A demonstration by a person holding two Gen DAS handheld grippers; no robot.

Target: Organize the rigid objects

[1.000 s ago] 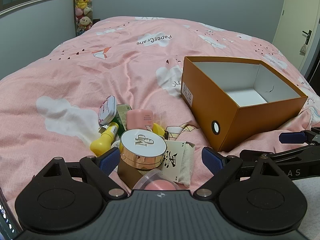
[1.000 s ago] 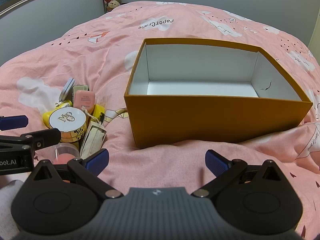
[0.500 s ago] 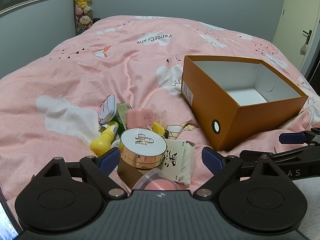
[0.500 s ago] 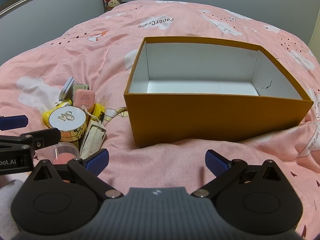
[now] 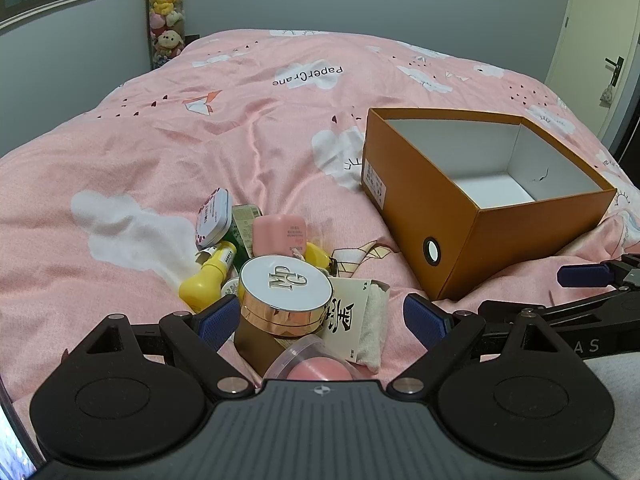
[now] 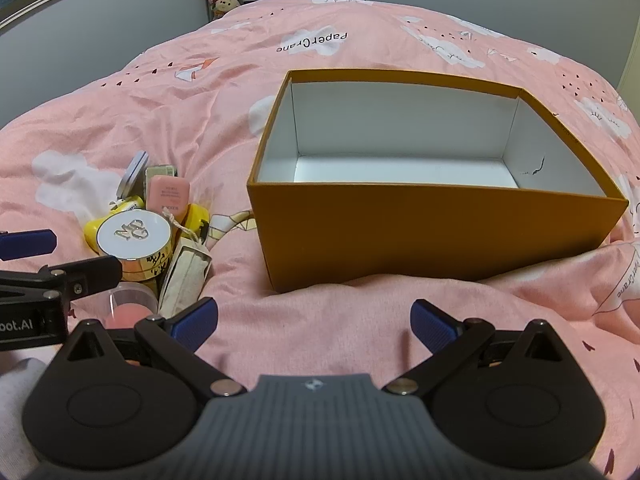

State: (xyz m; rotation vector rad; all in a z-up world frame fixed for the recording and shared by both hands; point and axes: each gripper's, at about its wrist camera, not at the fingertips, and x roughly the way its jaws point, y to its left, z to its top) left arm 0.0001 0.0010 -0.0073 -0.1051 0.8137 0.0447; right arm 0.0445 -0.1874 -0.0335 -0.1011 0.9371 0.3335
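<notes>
Left gripper (image 5: 322,318) spread wide around the round compact (image 5: 286,294), lining up a grab; right gripper (image 6: 314,320) spread, waiting by the empty orange box (image 6: 432,228).

Left wrist view looks low across the pink bed (image 5: 168,148), close over the cosmetics pile (image 5: 280,264); right wrist view faces the orange box (image 6: 432,232) close up; both share pile, box, bed's far edge

boxes: 1 (image 5: 472,216) | round compacts: 1 (image 5: 286,284) | yellow bottles: 1 (image 5: 208,278) | pink jars: 1 (image 5: 280,234) | tins: 1 (image 5: 214,217) | tongs: 2 (image 5: 320,316) (image 6: 314,320)
</notes>
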